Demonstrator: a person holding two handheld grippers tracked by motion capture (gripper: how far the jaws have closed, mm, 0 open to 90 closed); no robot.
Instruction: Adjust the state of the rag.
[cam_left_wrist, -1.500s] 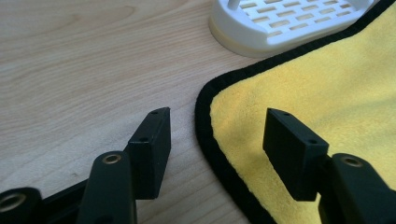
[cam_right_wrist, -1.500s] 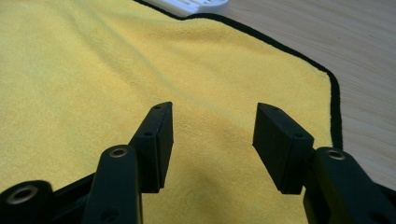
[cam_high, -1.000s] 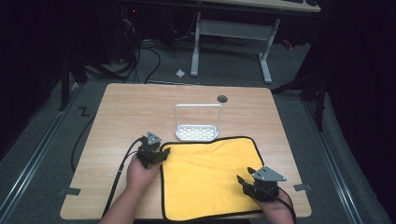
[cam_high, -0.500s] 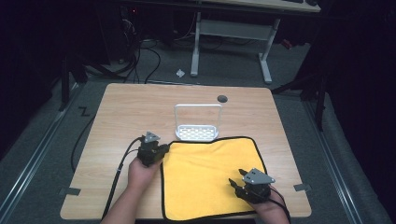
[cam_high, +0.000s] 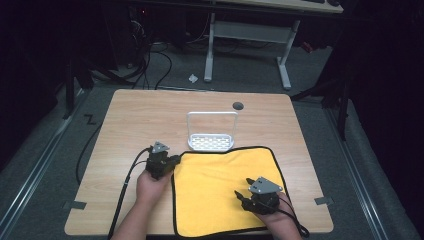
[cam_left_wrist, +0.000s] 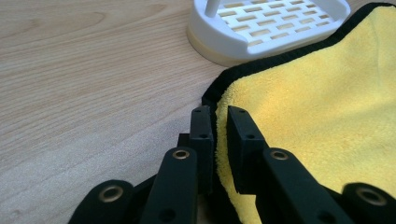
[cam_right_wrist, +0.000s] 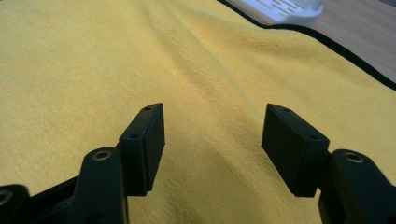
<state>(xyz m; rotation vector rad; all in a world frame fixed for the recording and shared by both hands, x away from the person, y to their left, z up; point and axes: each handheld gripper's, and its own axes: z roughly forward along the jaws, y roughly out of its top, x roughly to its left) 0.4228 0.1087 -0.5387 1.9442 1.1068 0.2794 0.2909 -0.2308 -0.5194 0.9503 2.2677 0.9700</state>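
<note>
1. Yellow cloth (cam_high: 227, 192): lies flat on the worktop (cam_high: 130, 125), its far edge touching the white rack (cam_high: 211, 131).
2. Your left tongs (cam_left_wrist: 218, 135): clamped narrow on the cloth's left hem, having just closed.
3. Your right tongs (cam_right_wrist: 212, 140): wide, just opened further, over the cloth's middle, having shifted left from its right edge.

One yellow cloth (cam_high: 227, 192), one white rack (cam_high: 211, 142), two hand-held grippers: left (cam_high: 173, 161), right (cam_high: 242, 196).
</note>
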